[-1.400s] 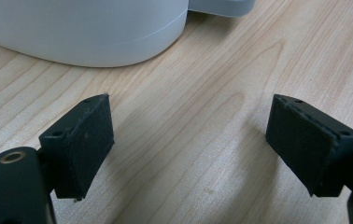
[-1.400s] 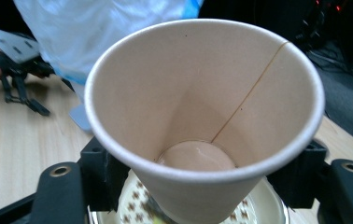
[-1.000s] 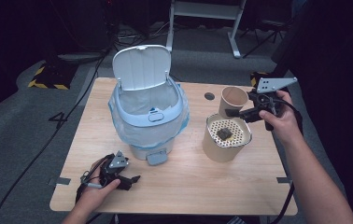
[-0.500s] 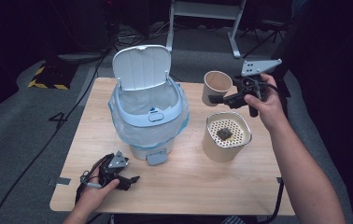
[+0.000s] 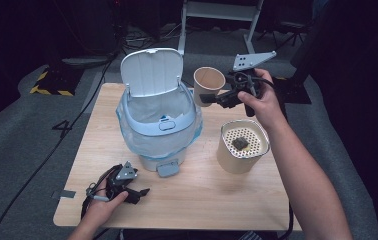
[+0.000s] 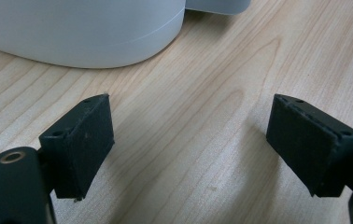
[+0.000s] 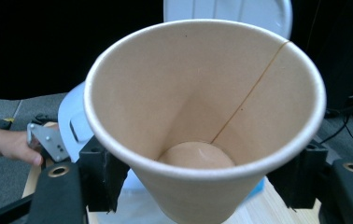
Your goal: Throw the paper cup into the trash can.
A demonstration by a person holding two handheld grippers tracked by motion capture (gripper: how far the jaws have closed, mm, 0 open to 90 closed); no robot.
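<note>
A tan paper cup hangs in the air just right of the bin's raised lid, with my right gripper shut on its lower wall. In the right gripper view the cup is empty, its mouth towards the camera, and a black pad presses on each side of it. The white pedal bin stands open at the table's middle with a pale liner inside. My left gripper rests on the table near the front left; its jaws stand wide apart over bare wood by the bin's base.
A cream cylinder with a perforated top stands right of the bin, a small dark lump lying on the holes. The wooden table ends close behind the bin. Dark floor, cables and a metal stand lie beyond it.
My right gripper has carried the cup up and leftwards, from the table's back right corner to beside the bin's lid. The left gripper has stayed put.
</note>
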